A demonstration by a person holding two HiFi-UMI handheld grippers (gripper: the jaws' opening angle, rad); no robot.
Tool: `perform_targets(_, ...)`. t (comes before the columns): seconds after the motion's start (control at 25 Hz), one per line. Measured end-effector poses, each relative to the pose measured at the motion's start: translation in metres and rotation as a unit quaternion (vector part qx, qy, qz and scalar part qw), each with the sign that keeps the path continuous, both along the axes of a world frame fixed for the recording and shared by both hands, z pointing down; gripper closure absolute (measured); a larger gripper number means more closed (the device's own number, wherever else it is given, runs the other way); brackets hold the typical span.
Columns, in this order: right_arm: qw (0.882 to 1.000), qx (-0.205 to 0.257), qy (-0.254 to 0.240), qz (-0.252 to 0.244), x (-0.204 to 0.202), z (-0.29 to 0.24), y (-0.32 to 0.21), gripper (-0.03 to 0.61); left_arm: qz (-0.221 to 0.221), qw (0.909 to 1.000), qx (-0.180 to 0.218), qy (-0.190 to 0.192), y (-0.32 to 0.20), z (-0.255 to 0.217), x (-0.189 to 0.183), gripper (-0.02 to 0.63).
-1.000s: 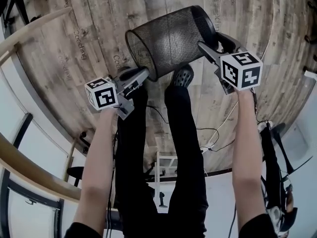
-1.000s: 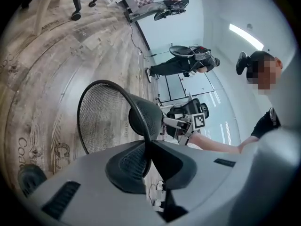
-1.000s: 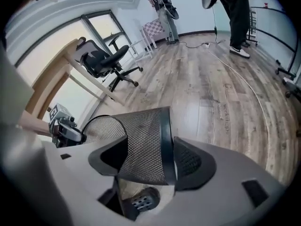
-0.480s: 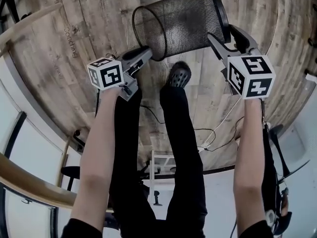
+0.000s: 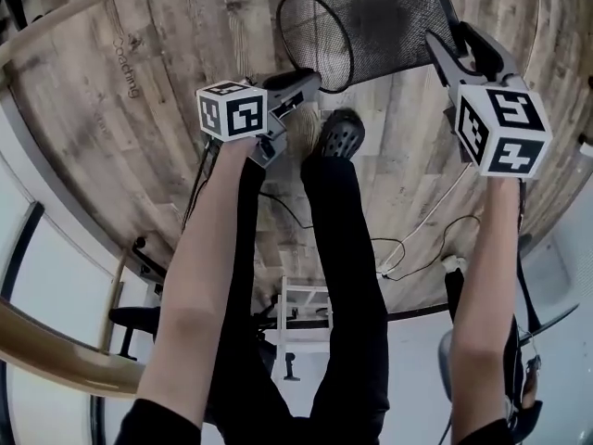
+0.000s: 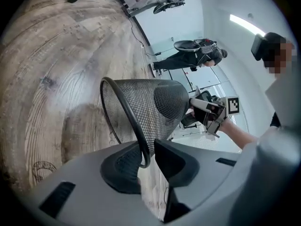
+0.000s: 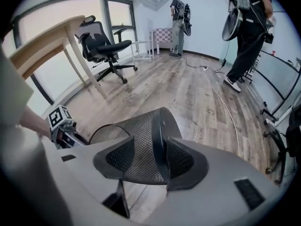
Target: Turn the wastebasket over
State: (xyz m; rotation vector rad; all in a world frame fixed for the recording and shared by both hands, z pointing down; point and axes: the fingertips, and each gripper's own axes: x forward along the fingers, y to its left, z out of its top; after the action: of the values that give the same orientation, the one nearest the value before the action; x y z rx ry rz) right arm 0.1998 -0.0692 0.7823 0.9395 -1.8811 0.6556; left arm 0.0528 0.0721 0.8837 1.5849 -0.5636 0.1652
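Grey left gripper (image 5: 308, 82): centre frame, forearm (image 5: 199, 276) stretched forward; jaws just opening, rim (image 6: 123, 112) loose between them.
Wastebasket (image 5: 380, 21): top centre, on its side.
Right gripper (image 5: 452, 40): upper right, pitched down; jaws just closing, pressing its base (image 7: 162, 126).

Wastebasket (image 5: 371, 21) lies tilted on its side & blocks the middle, w/ a shoe (image 5: 340, 137) & legs (image 5: 343, 248) just beside its open end. Floor (image 5: 139, 109) to the left gives free passage. Cable (image 7: 221, 100) trails on the right. Desk (image 7: 42, 46) & office chair (image 7: 106, 46) stand well apart, by the window.
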Motion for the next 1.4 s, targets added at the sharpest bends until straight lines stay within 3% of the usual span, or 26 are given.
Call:
perform_targets(0.08, 1.000, 0.016, 0.010, -0.014, -0.005, -0.001, -0.001, 0.365, 0.006, 1.0000, -0.002, -0.002, 0.002, 0.009, 0.001, 0.517)
perform_targets(0.24, 0.999, 0.026, 0.004, -0.024, -0.014, -0.011, 0.004, 0.364, 0.013, 0.9998, -0.009, -0.008, 0.007, 0.017, 0.003, 0.512)
perform_targets(0.44, 0.998, 0.023, 0.010, -0.065, -0.035, -0.016, 0.025, 0.364, 0.005, 0.9973, -0.051, -0.053, 0.026, 0.027, -0.004, 0.489)
perform_targets(0.56, 0.997, 0.022, 0.021, -0.077, -0.034, -0.014, 0.033, 0.400, 0.007, 0.9942, -0.081, -0.071, 0.043, 0.028, 0.002, 0.486)
perform_targets(0.84, 0.991, 0.035, 0.031, -0.124, -0.052, -0.021, 0.058, 0.416, 0.026, 0.9870, -0.112, -0.113, 0.065, 0.045, -0.005, 0.451)
perform_targets(1.16, 0.988, 0.050, -0.011, -0.144, -0.083, -0.029, 0.086, 0.449, -0.056, 0.9738, -0.175, -0.134, 0.077, 0.059, -0.035, 0.445)
perform_targets(1.4, 0.986, 0.062, -0.013, -0.152, -0.089, -0.034, 0.091, 0.456, -0.054, 0.9734, -0.179, -0.133, 0.078, 0.054, -0.042, 0.440)
